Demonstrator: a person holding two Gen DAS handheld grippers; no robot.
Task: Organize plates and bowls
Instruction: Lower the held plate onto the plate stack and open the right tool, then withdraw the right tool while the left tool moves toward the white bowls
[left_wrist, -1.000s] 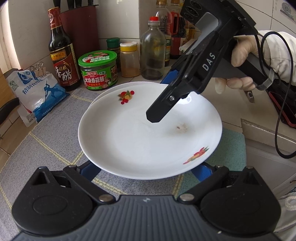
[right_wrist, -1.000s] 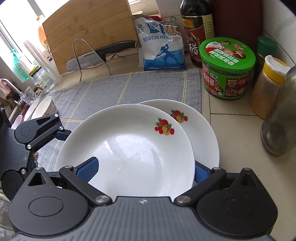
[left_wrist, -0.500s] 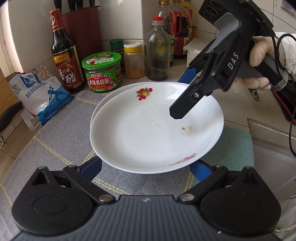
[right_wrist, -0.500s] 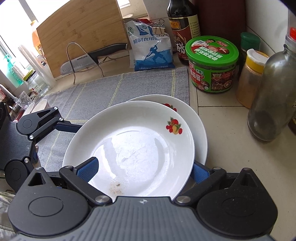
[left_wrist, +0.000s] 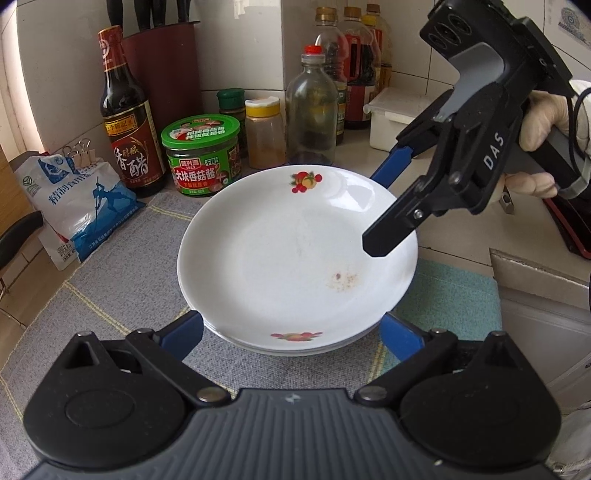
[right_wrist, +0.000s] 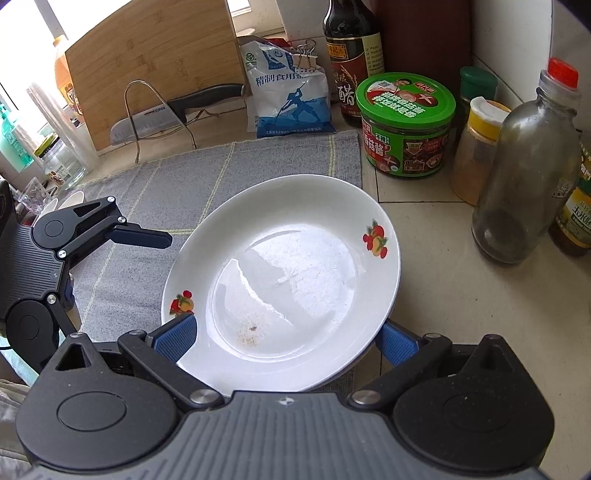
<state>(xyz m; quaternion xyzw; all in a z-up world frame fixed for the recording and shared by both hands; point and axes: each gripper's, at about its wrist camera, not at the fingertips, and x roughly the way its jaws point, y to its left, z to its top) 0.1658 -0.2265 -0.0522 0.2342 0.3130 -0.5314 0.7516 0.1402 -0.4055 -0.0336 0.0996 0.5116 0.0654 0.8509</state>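
Plates: two white plates stacked on the grey mat (left_wrist: 122, 280); the top plate (left_wrist: 295, 254) showed fruit prints at its near and far rim and a brown smear right of centre; only a thin edge of the lower plate (left_wrist: 295, 350) showed beneath it.
Left gripper (left_wrist: 291, 328): fingers spread wide, one blue pad (left_wrist: 183, 328) at each side of the stack's near edge; whether they touched the rim could not be told.
Right gripper (right_wrist: 284, 336): fingers also wide, blue pads (right_wrist: 397, 341) flanking the opposite side of the stack; from the left wrist view it reached in from the right, tilted down over the plate, one black finger above the rim.
Hand (left_wrist: 543, 122): one gloved hand gripped the right gripper's handle, far right.
Far row: one green-lidded jar (left_wrist: 201, 155), one dark vinegar bottle (left_wrist: 127, 118), one yellow-capped spice jar (left_wrist: 264, 134), one clear red-capped bottle (left_wrist: 312, 107), one blue-and-white salt bag (left_wrist: 74, 203) at the left.
Further left: one cutting board (right_wrist: 155, 66) leaning upright, one knife (right_wrist: 173, 110) on a wire rack.
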